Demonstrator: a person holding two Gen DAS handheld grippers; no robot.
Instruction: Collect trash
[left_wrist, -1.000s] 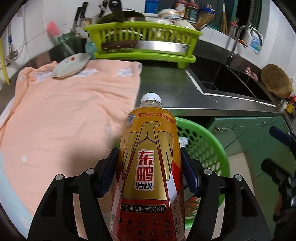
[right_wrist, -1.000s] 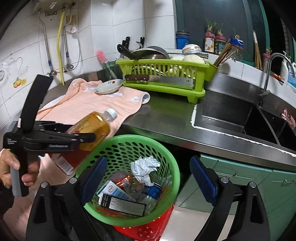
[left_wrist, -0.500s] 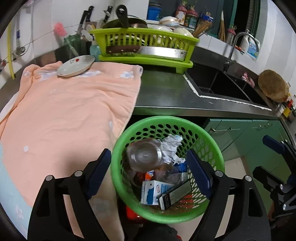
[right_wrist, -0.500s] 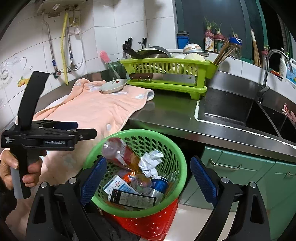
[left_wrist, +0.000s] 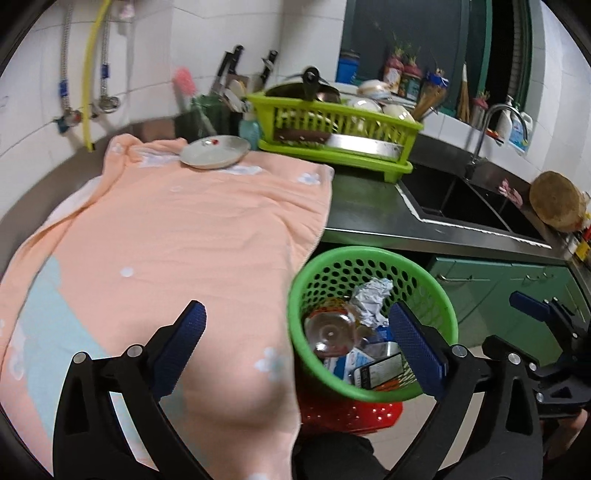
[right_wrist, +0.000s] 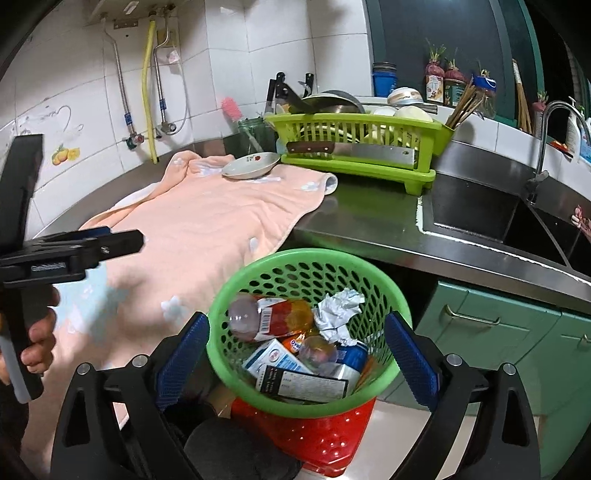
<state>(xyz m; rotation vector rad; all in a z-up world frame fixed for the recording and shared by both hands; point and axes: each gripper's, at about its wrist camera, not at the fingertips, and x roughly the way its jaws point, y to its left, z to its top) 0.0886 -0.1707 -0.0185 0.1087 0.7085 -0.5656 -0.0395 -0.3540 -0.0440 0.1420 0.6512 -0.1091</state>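
A green perforated basket (right_wrist: 258, 373) (left_wrist: 295, 295) sits on a red stool (right_wrist: 325, 439) below the counter edge. In it lie a drink bottle with a red and gold label (right_wrist: 273, 317) (left_wrist: 332, 332), crumpled paper (right_wrist: 338, 306), small cartons and a can. My left gripper (left_wrist: 295, 343) is open and empty over the peach towel (left_wrist: 184, 240), beside the basket; it also shows in the right wrist view (right_wrist: 122, 240). My right gripper (right_wrist: 295, 354) is open and empty, its jaws either side of the basket.
A small plate (left_wrist: 214, 155) lies on the towel's far end. A green dish rack (right_wrist: 354, 136) with a cleaver stands behind it. A steel sink (right_wrist: 480, 218) with a tap lies to the right, green cabinets (right_wrist: 517, 332) below.
My left gripper opened and let the bottle drop into the basket. It then swung left over the towel. The right gripper stayed near the basket.
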